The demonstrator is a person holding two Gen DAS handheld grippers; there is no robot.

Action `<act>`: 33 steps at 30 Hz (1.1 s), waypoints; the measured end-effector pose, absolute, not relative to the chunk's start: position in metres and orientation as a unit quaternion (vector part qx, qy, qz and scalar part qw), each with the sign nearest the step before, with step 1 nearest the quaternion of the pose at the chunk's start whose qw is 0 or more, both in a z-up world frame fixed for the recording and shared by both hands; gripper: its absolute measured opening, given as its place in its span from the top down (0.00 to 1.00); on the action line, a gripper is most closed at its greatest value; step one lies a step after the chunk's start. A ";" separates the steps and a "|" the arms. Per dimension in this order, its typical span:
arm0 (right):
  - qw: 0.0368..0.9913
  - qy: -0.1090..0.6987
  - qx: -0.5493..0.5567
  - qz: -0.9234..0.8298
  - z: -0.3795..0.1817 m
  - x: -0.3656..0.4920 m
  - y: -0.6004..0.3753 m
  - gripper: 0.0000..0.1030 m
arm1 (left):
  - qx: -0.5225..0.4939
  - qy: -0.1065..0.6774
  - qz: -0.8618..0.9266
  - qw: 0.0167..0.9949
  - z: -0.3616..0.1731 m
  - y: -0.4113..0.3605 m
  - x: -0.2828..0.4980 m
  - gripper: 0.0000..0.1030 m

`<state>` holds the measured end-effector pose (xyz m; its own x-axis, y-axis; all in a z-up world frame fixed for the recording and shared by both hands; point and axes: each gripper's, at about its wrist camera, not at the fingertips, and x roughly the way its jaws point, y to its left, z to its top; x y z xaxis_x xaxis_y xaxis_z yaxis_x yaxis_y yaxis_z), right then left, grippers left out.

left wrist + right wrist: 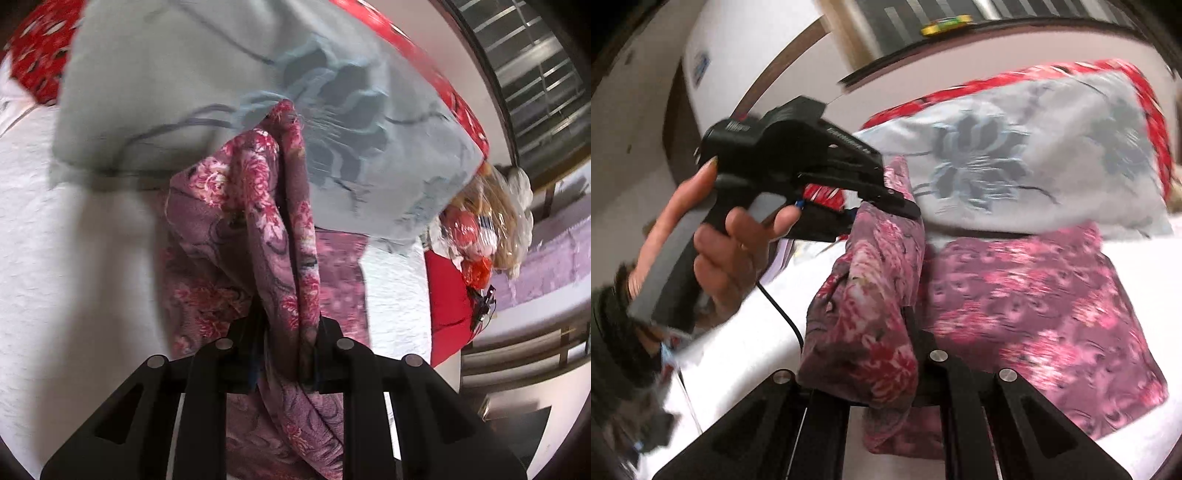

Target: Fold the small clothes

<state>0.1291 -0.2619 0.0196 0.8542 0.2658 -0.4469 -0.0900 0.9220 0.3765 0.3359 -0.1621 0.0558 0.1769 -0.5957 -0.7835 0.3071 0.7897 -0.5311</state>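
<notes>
A purple garment with pink and red flowers [266, 229] hangs bunched between my two grippers above a white bed [74, 258]. My left gripper [286, 332] is shut on one end of it. In the right wrist view the garment [871, 295] runs from my right gripper [882, 384], shut on its near end, up to the left gripper [886, 201], held in a hand. Part of the same floral cloth [1034, 314] lies flat on the bed to the right.
A pale blue pillow with dark flowers [221, 81] [1015, 155] lies behind the garment. A red patterned cloth [40, 48] is beyond it. A plastic bag with toys [480, 229] sits at the bed's right edge. A black cable [783, 314] crosses the sheet.
</notes>
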 end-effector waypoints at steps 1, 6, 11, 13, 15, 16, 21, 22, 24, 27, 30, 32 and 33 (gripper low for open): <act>0.945 0.252 0.189 0.089 0.019 0.126 -0.273 0.94 | -0.124 0.568 -0.303 0.755 0.056 -0.178 0.333 0.83; 0.933 0.248 0.255 0.058 0.014 0.110 -0.325 0.94 | -0.102 0.577 -0.315 0.747 0.049 -0.233 0.324 0.83; 0.918 0.244 0.311 0.023 0.003 0.096 -0.373 0.94 | -0.089 0.595 -0.324 0.730 0.031 -0.281 0.315 0.83; 0.907 0.250 0.338 0.009 -0.008 0.091 -0.390 0.94 | -0.073 0.605 -0.321 0.725 0.020 -0.301 0.310 0.83; 0.892 0.259 0.370 -0.003 -0.022 0.088 -0.405 0.94 | -0.061 0.614 -0.314 0.722 0.008 -0.316 0.306 0.80; 0.883 0.268 0.386 -0.010 -0.033 0.088 -0.413 0.94 | -0.061 0.617 -0.308 0.721 0.003 -0.321 0.306 0.76; 0.839 0.311 0.446 -0.021 -0.069 0.089 -0.435 0.87 | -0.146 0.633 -0.324 0.688 -0.002 -0.305 0.309 0.70; 0.835 0.316 0.450 -0.022 -0.070 0.089 -0.437 0.82 | -0.161 0.630 -0.328 0.685 0.000 -0.297 0.310 0.69; 0.832 0.322 0.452 -0.017 -0.067 0.084 -0.442 0.80 | -0.178 0.613 -0.321 0.700 0.010 -0.267 0.314 0.64; 0.845 0.305 0.438 -0.026 -0.050 0.069 -0.457 0.70 | -0.183 0.589 -0.296 0.729 0.019 -0.221 0.319 0.53; 0.866 0.255 0.429 -0.034 -0.026 0.065 -0.476 0.59 | -0.175 0.585 -0.254 0.750 0.012 -0.177 0.325 0.53; 0.871 0.258 0.418 -0.019 -0.014 0.091 -0.484 0.48 | -0.183 0.591 -0.236 0.750 0.000 -0.158 0.326 0.53; 0.868 0.270 0.416 -0.003 -0.012 0.110 -0.486 0.48 | -0.194 0.596 -0.234 0.743 -0.007 -0.153 0.325 0.53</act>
